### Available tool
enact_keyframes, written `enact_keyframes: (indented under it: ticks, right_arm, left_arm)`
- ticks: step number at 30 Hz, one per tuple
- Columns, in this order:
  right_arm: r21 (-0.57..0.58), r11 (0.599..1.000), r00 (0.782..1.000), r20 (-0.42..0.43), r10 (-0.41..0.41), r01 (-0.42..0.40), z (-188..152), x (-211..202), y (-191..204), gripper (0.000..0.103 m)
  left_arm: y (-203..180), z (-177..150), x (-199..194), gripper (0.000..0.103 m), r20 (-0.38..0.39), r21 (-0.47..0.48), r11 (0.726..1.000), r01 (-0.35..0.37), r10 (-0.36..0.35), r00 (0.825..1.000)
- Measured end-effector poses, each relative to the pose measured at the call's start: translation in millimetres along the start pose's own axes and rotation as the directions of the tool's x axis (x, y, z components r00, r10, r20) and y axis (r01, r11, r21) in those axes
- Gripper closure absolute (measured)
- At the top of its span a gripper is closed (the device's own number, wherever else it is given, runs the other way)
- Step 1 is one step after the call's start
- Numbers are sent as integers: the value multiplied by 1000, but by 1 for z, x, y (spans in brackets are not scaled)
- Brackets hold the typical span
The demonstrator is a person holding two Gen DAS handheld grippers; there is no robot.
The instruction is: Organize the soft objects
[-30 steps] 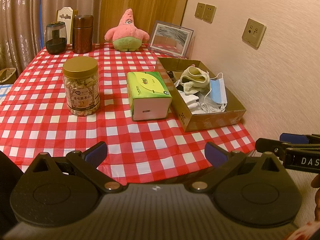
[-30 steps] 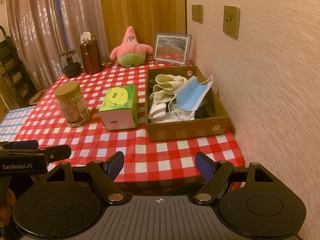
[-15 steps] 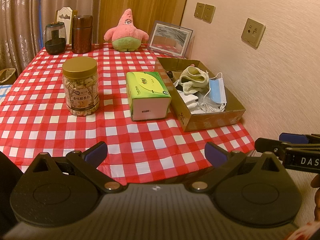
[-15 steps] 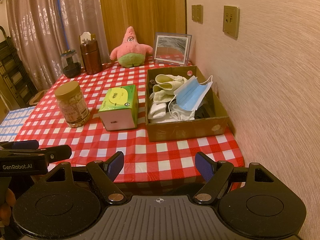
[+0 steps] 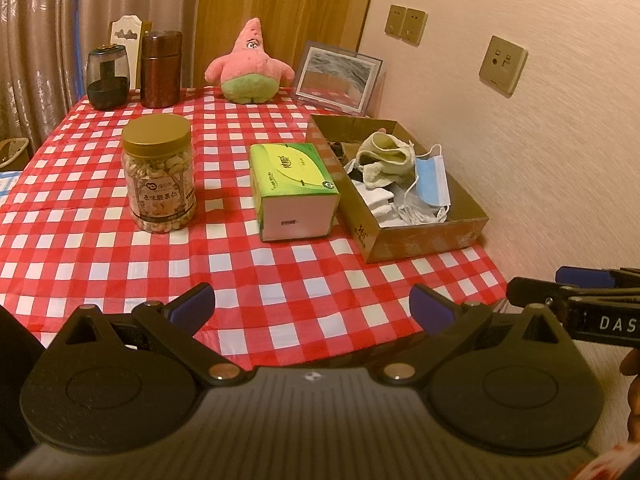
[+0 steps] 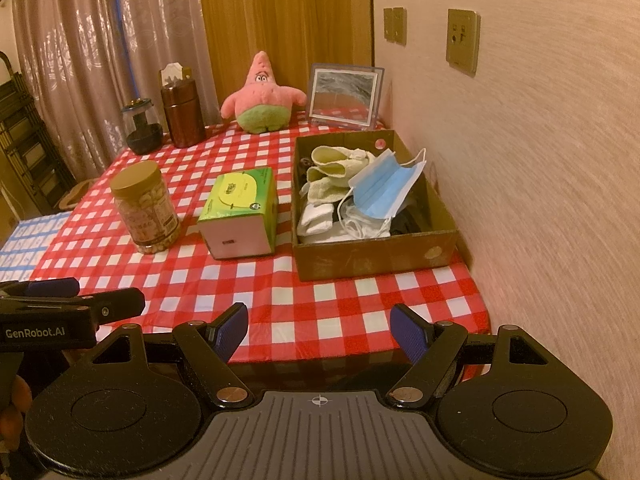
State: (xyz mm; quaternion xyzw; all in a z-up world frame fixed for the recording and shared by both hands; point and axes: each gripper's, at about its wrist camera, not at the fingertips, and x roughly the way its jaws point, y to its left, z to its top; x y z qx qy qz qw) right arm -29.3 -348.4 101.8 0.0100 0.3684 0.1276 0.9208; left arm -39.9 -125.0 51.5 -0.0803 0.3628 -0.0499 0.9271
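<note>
2 grippers, left gripper [image 5: 312, 306] & right gripper [image 6: 319, 330], we hold w/ jaws wide, nothing between, over the near table edge. blue mask [image 6: 382, 192] & socks [image 6: 334, 170] lie in the cardboard box [image 6: 376, 256] by the wall; pink plush [image 6: 262, 98] sits at the far end.

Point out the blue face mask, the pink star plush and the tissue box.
blue face mask [image 6: 382, 194], right wrist view, on its pleated front panel.
pink star plush [image 6: 262, 98], right wrist view, on its pink upper body.
tissue box [image 5: 294, 170], left wrist view, on its green top face.
</note>
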Motion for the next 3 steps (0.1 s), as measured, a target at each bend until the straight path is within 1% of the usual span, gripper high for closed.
enact_keyframes:
  ticks: [3]
  right_arm:
    - [1,1000,1000,2,0,0,0,0,0,25]
  left_arm:
    - [1,0,0,0,-1,-1,1000,6,-6,1000]
